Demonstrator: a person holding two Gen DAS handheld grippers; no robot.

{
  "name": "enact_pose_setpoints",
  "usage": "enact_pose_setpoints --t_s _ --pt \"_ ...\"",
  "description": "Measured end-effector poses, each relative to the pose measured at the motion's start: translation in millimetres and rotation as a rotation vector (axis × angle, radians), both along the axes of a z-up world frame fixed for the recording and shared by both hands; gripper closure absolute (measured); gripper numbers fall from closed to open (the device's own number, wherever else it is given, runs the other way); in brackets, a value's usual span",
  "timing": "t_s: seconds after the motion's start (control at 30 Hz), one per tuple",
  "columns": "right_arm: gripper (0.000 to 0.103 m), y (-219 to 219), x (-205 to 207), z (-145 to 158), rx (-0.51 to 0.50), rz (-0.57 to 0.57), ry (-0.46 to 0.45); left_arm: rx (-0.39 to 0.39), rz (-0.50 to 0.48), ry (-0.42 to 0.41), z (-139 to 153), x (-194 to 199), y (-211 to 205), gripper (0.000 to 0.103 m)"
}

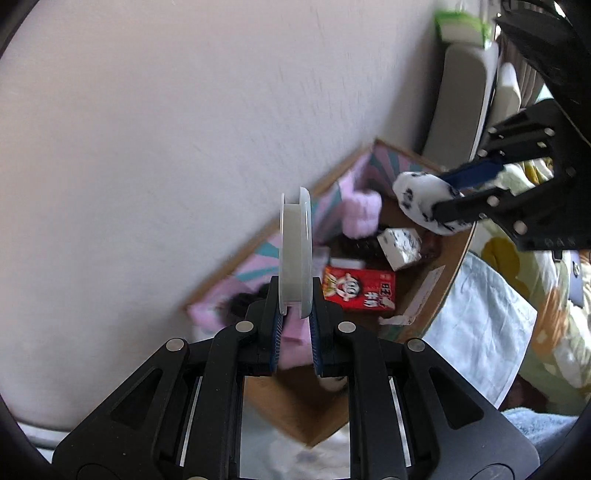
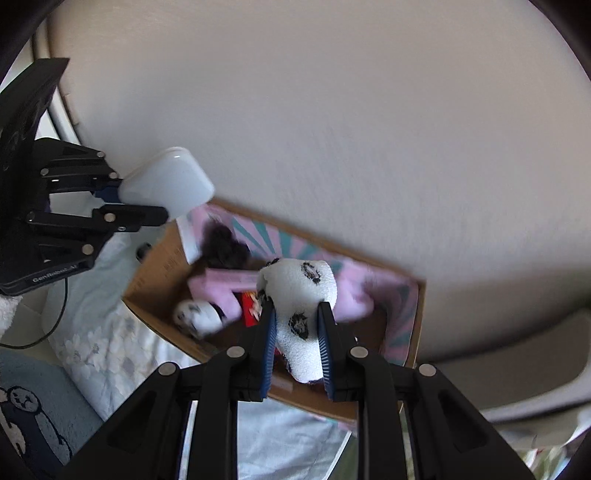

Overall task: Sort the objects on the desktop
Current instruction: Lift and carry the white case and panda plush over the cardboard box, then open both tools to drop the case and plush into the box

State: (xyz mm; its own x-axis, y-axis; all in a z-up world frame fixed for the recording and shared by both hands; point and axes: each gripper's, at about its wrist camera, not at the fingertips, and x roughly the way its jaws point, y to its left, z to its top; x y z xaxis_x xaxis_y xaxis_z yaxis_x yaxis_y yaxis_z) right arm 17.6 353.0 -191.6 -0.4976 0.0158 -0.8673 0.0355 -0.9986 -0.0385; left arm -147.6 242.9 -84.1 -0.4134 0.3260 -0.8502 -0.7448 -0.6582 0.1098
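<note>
My left gripper (image 1: 295, 314) is shut on a flat white plastic case (image 1: 295, 254), held on edge above an open cardboard box (image 1: 454, 266). It also shows in the right wrist view (image 2: 166, 184), at the box's left end. My right gripper (image 2: 297, 325) is shut on a white sock with black spots (image 2: 301, 295), held over the box (image 2: 155, 269). In the left wrist view that sock (image 1: 421, 203) hangs over the box's far right side. Inside the box lie a red snack packet (image 1: 360, 290), a pink fluffy sock (image 1: 360, 218), a second spotted sock (image 2: 195, 314) and a black item (image 2: 225, 247).
The box stands against a pale wall (image 1: 147, 147) on light floral bedding (image 2: 103, 343). A blue towel with a bear print (image 2: 29, 406) lies at the lower left. A black cable (image 2: 55, 325) runs beside the box. A green-topped box (image 1: 461, 24) sits high on the right.
</note>
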Motion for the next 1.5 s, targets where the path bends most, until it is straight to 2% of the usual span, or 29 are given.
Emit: enact_pose_setpoints --t_s 0.1,0.23,0.57,0.67,0.7,0.73,0.77,0.8,0.83,0.87,0.93,1.1,1.2,1.3,1.4,1.5 --pt "0.083 9 1 -28 -0.045 -0.015 -0.043 -0.006 0.005 -0.055 -22 -7 10 0.091" --pt "0.083 17 3 -24 -0.066 0.000 -0.060 -0.023 0.016 -0.074 -37 -11 17 0.091" --pt "0.081 2 -14 -35 -0.096 0.058 -0.055 -0.050 0.075 -0.066 -26 -15 8 0.091" --pt "0.071 1 -21 -38 -0.083 0.025 -0.080 -0.069 0.122 -0.096 -27 -22 4 0.091" --pt "0.052 2 -22 -37 -0.070 0.012 -0.079 -0.068 0.131 -0.105 -28 -24 2 0.088" --pt "0.020 3 -22 -37 -0.060 0.001 -0.080 -0.052 0.139 -0.118 -26 -25 -2 0.079" --pt "0.005 3 -22 -37 -0.064 -0.005 -0.084 -0.034 0.140 -0.125 -25 -26 -4 0.065" --pt "0.000 4 -21 -35 -0.085 0.002 -0.083 0.004 0.143 -0.138 -20 -26 -10 0.010" --pt "0.000 4 -19 -34 -0.104 0.011 -0.081 0.045 0.145 -0.140 -18 -26 -13 0.000" --pt "0.000 3 -17 -31 -0.109 0.009 -0.077 0.099 0.143 -0.136 -12 -27 -19 0.000" --pt "0.000 1 -13 -25 -0.080 -0.009 -0.057 0.146 0.160 -0.117 -1 -27 -30 0.000" --pt "0.000 -4 0 -1 -0.094 -0.052 0.027 0.198 0.224 -0.084 36 -22 -72 0.000" --pt "0.000 -8 4 17 -0.112 -0.072 0.076 0.257 0.244 -0.059 58 -15 -102 0.000" --pt "0.000 -19 9 39 -0.109 -0.070 0.134 0.297 0.275 0.010 96 1 -142 0.000" --pt "0.000 -35 8 57 -0.095 -0.053 0.182 0.283 0.305 0.060 124 15 -172 0.000" --pt "0.000 -53 3 72 -0.080 -0.043 0.184 0.166 0.384 0.137 138 27 -198 0.000"
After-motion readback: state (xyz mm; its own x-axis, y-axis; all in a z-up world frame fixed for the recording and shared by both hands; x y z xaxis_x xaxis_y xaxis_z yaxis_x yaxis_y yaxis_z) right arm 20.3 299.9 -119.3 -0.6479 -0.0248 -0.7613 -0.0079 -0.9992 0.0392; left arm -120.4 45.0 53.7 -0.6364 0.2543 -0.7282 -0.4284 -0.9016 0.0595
